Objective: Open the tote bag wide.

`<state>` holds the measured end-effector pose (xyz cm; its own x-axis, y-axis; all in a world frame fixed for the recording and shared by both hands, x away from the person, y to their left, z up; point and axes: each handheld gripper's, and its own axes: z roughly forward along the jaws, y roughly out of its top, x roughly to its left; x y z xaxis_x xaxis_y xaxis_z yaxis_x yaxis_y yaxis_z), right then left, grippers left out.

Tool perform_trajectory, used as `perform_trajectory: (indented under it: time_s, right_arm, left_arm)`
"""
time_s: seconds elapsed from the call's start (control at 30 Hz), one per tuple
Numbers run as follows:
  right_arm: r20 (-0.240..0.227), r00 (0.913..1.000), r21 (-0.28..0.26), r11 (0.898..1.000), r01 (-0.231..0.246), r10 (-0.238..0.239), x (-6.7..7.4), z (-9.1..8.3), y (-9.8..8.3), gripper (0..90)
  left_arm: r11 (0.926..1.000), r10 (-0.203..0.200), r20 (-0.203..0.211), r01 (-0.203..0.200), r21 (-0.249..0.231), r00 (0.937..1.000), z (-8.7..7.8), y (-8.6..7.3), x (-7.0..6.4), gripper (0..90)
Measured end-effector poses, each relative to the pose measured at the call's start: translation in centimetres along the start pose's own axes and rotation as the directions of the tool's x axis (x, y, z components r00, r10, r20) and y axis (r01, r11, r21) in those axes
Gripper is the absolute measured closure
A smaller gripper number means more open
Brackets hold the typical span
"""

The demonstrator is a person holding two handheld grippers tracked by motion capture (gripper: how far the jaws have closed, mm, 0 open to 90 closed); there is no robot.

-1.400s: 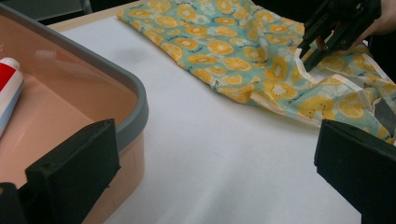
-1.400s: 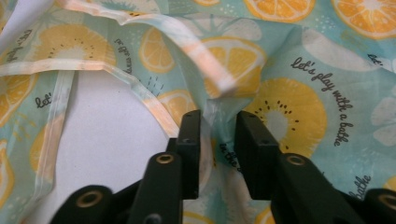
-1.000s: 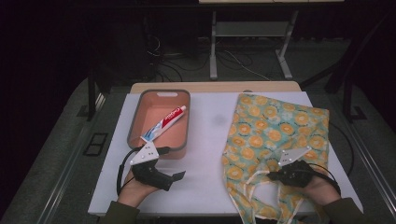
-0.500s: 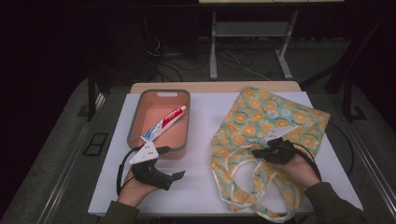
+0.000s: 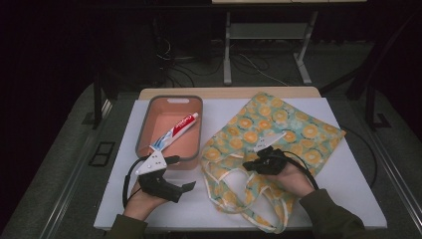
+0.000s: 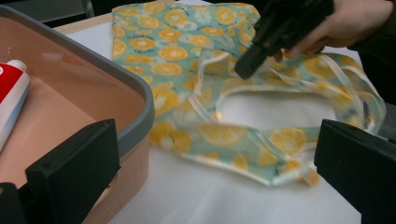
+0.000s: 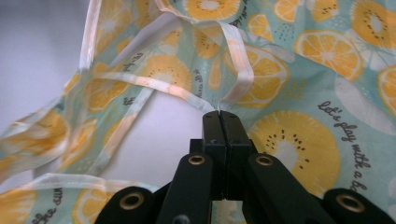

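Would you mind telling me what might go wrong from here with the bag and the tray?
The right gripper pinches only the bag's thin edge trim; it may slip free. The loose straps near the table's front edge could snag or slide off. The fabric bag lies close beside the tray and might nudge it.

Left tool [image 5: 185,175] gapes wide; right tool [image 5: 247,166] clamped.
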<state>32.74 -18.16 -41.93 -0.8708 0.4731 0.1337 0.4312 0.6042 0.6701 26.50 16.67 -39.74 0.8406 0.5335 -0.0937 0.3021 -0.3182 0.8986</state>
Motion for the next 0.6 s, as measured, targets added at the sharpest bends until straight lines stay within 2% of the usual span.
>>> perform_trajectory:
  time_s: [0.03,0.07,0.13,0.17,0.2,0.23,0.33,0.5,0.6]
  right_arm:
    - [0.0,1.0,0.0,1.0,0.0,0.0,0.0,0.0,0.0,90.0]
    - [-0.004,0.9998,0.018,1.0,0.022,-0.022,0.9,0.0,0.0,90.0]
    - [0.008,0.9995,0.034,0.999,0.029,-0.029,1.1,0.3,-0.2,89.1]
    - [0.014,0.9998,0.029,0.999,0.015,-0.015,1.0,0.3,-0.4,82.4]
    - [0.023,0.9996,0.02,1.0,0.017,-0.017,0.9,0.2,-0.5,67.8]
    - [0.033,0.9992,0.015,1.0,0.022,-0.023,0.9,0.0,-0.5,60.9]
    - [0.001,0.9999,-0.046,0.999,0.017,-0.017,1.2,-1.7,-0.3,49.6]
    - [-0.045,0.9972,-0.094,0.994,0.055,-0.06,3.0,-3.7,-0.6,43.0]
    - [-0.088,0.9915,-0.09,0.992,0.089,-0.097,4.5,-4.0,-1.3,41.5]
  left_arm:
    - [1.0,0.001,0.0,-0.001,0.0,1.0,0.0,0.0,0.0,0.0]
    - [1.0,0.003,0.001,-0.003,0.0,1.0,0.0,0.0,0.0,0.0]
    - [1.0,0.006,0.001,-0.006,0.003,1.0,0.0,0.1,-0.1,0.0]
    - [1.0,0.006,0.001,-0.006,0.003,1.0,0.0,0.1,-0.1,0.0]
    - [1.0,0.007,0.002,-0.007,0.002,1.0,0.0,0.1,-0.1,0.0]
    - [1.0,0.007,0.002,-0.007,0.002,1.0,0.0,0.1,-0.1,0.0]
    - [1.0,0.004,0.004,-0.004,0.0,1.0,0.1,0.0,-0.1,0.0]
    - [1.0,0.004,0.007,-0.004,0.005,1.0,0.2,0.0,-0.1,0.0]
    - [1.0,0.005,0.009,-0.005,0.007,0.9999,0.3,0.0,-0.2,0.0]
